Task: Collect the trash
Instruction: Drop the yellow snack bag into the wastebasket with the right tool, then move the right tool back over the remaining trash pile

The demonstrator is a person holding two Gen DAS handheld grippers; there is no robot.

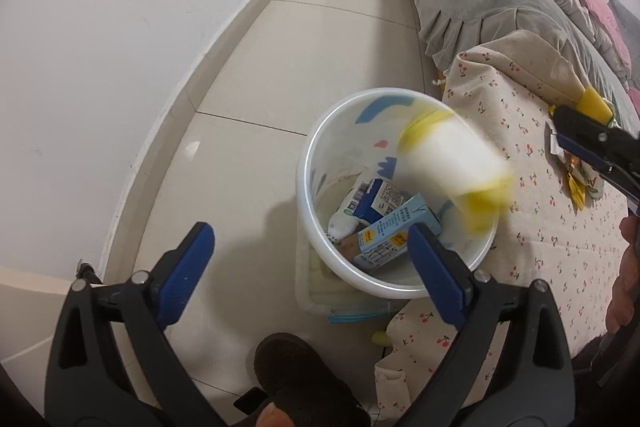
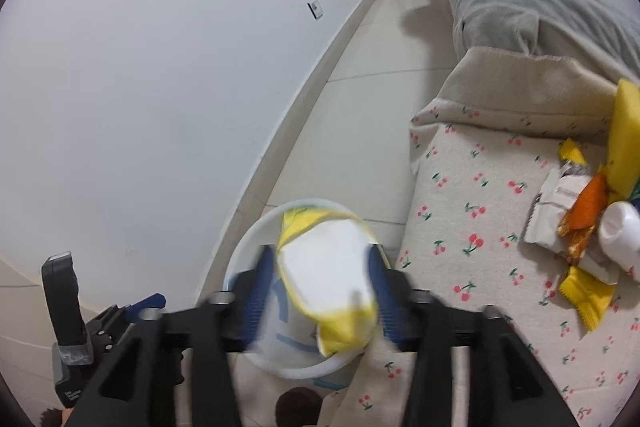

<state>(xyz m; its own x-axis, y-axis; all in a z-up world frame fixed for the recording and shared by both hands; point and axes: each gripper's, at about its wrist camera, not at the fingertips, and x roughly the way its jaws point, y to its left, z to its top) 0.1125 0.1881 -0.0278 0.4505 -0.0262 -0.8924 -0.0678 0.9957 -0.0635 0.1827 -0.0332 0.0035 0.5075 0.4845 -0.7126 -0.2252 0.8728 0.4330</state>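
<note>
Left wrist view: the left gripper [image 1: 308, 259] hovers over the bin [image 1: 394, 279], its jaws wide and empty, likely steadying nothing now. A blurred white-and-yellow wrapper [image 1: 452, 167] drops at the rim, above cartons [image 1: 384, 223] inside.

Right wrist view: the right gripper [image 2: 320, 291] has jaws parted beside the wrapper [image 2: 328, 279], apparently releasing it. More trash [image 2: 580, 227] waits on the bed [image 2: 460, 195].

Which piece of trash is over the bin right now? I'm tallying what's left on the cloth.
The white-and-yellow wrapper, blurred above the white bin; the other wrappers lie on the cherry-print cloth.
</note>
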